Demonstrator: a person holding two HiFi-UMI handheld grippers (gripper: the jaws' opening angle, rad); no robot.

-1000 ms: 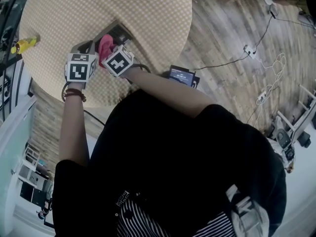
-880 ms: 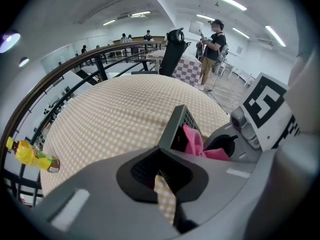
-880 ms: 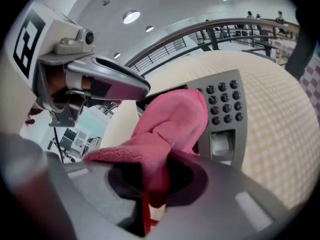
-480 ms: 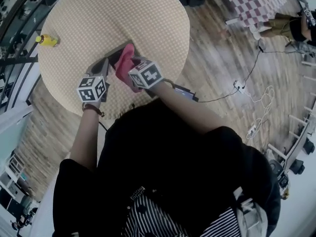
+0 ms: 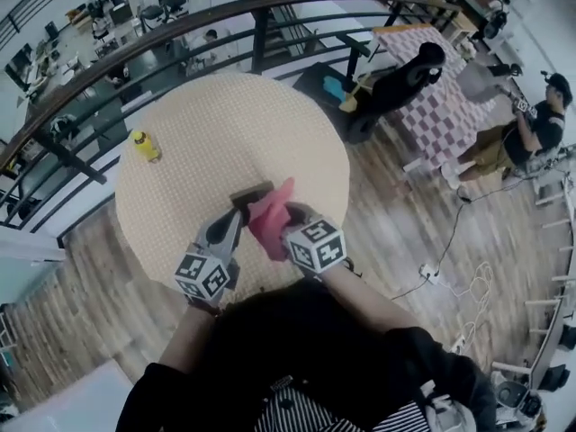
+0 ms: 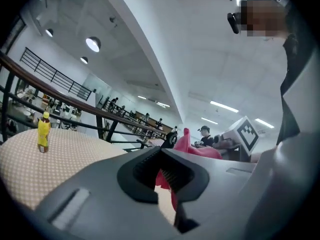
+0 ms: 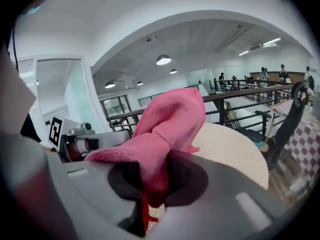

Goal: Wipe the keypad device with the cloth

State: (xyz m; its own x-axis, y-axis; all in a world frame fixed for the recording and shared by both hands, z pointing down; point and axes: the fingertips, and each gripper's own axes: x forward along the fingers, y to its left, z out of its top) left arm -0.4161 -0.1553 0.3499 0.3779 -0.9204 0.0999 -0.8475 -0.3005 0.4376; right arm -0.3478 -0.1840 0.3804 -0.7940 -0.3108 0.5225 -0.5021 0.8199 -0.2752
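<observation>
The dark keypad device (image 5: 251,192) lies on the round woven table (image 5: 198,124), just beyond both grippers. My right gripper (image 5: 288,214) is shut on the pink cloth (image 5: 270,216), which stands up out of its jaws (image 7: 165,129) and hangs to the right of the device. My left gripper (image 5: 234,221) sits close on the left, its tips just short of the device. In the left gripper view its jaws (image 6: 161,156) meet at the tips with nothing between them, and the pink cloth (image 6: 192,146) shows beyond. The device is hidden in both gripper views.
A small yellow bottle (image 5: 144,145) stands at the table's far left (image 6: 43,131). A dark railing (image 5: 180,25) curves behind the table. A checkered surface (image 5: 432,88), a black chair (image 5: 396,84) and a seated person (image 5: 531,124) are off to the right, with cables (image 5: 450,268) on the wooden floor.
The head view has swung upward, so the table sits lower in frame. Both grippers drew back toward me, and the cloth came off the device's top to its right side.
</observation>
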